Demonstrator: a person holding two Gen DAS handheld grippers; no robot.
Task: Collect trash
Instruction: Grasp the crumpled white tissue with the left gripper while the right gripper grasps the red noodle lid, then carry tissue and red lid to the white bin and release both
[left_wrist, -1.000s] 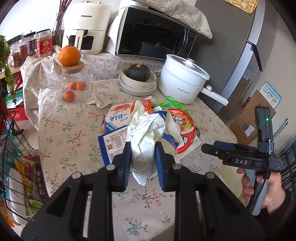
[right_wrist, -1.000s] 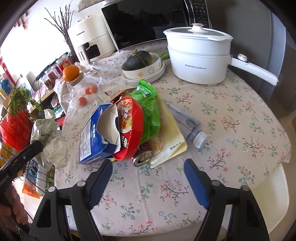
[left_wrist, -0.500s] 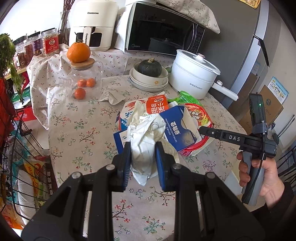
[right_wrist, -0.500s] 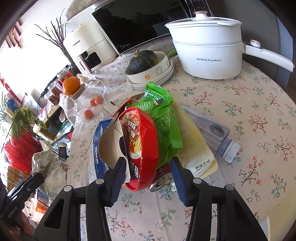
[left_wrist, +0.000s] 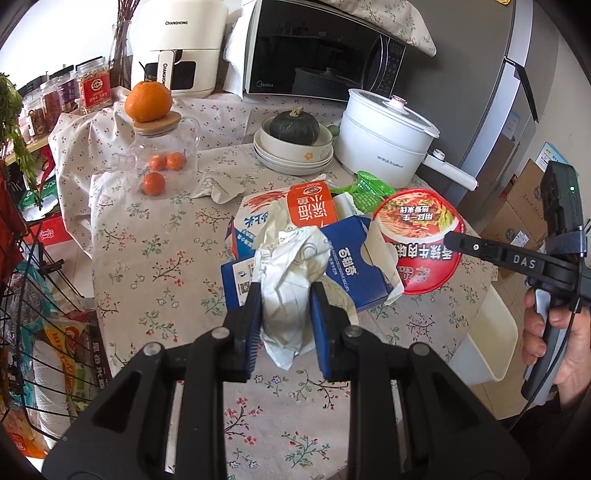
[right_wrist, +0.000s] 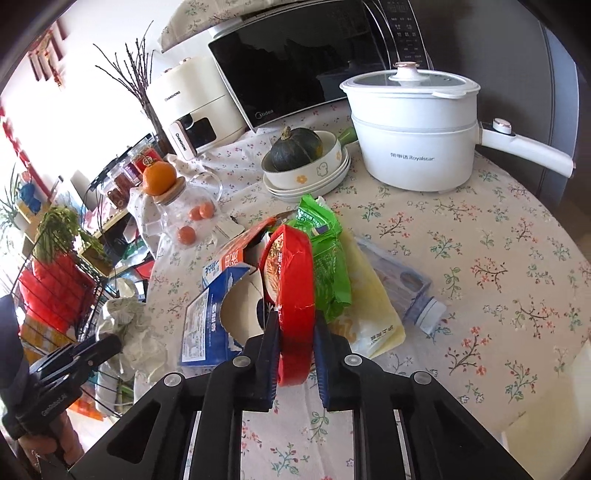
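- Left gripper (left_wrist: 285, 325): clamped on a crumpled white paper wad (left_wrist: 291, 280), held above the near edge of the floral tablecloth (left_wrist: 147, 243)
- Right gripper (right_wrist: 295, 354): jaws have just been closing; pads now pinch the rim of a red round instant-noodle lid (right_wrist: 291, 288), standing on edge
- Just behind: blue torn cardboard box (left_wrist: 351, 266), green plastic wrapper (right_wrist: 325, 258), pale yellow pouch (right_wrist: 369, 314), flattened clear plastic bottle (right_wrist: 410, 291), all piled mid-table
- Far side: dark green squash (left_wrist: 293, 125) in stacked bowls, white lidded electric pot (left_wrist: 384, 144)
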